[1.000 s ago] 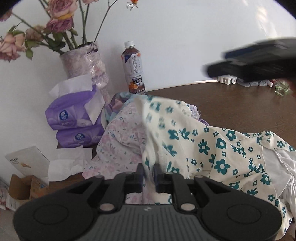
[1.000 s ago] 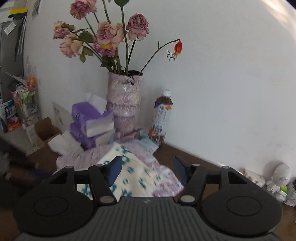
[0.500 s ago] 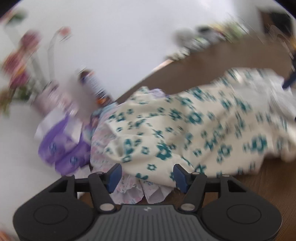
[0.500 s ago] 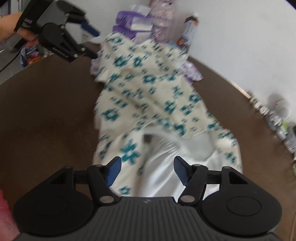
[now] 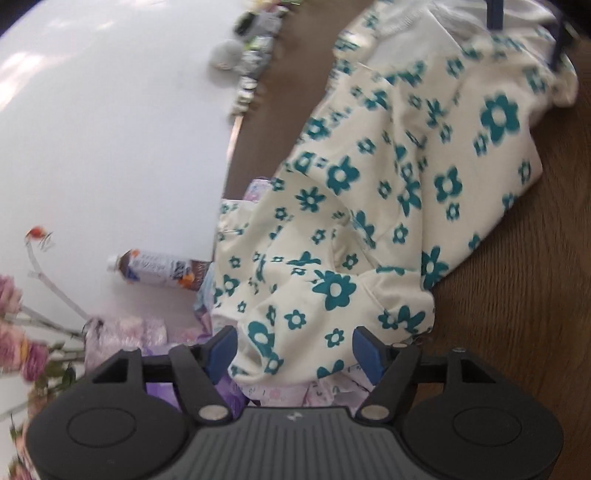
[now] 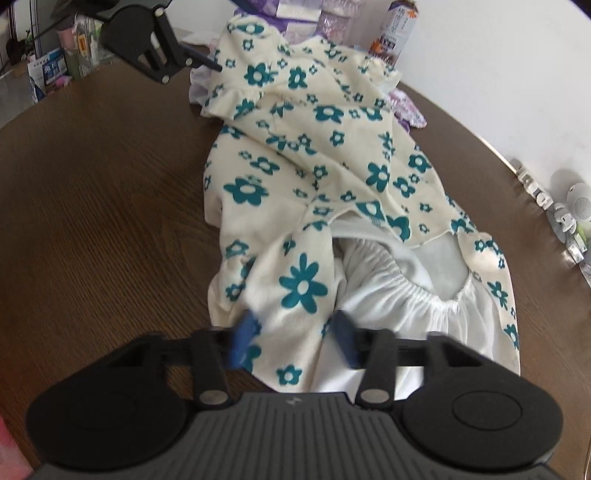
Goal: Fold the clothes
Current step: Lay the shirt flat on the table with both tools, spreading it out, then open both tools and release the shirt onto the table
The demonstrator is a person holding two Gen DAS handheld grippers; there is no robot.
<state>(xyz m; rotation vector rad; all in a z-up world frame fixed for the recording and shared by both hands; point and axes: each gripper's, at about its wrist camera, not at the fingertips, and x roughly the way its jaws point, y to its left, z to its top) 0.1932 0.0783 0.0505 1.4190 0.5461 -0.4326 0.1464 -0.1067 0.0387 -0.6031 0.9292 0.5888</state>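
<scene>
The garment (image 6: 317, 155), cream with teal flowers, lies stretched across the brown table (image 6: 96, 192). Its long axis runs from the white elastic waistband (image 6: 399, 280) at the near end to the crumpled far end, which rests against the bottle (image 6: 400, 27) and a pile of pink cloth (image 6: 408, 107).

The right gripper (image 6: 295, 336) sits at the waistband end. Its blue fingers (image 6: 243, 338) straddle a flap of the flowered fabric, and they appear blurred. The gap between them is narrower than a full spread, yet whether they have pinched the cloth or are only around it cannot be told.

The left gripper (image 5: 293, 349) is at the opposite end of the garment, beside the bottle (image 5: 155, 267) and the vase (image 5: 125, 332). Its jaws stand wide apart with a fold of cloth lying between them, not gripped. In the right wrist view, this left gripper (image 6: 201, 61) shows up just beside the far corner of the garment.

So each gripper fronts one short end, facing the other along the garment's length. The right one is nearer a hold. The likely next step is for both to seize their ends, then pull the cloth flat or carry one end over toward the waistband. The pink pile under the far end could get dragged along.
</scene>
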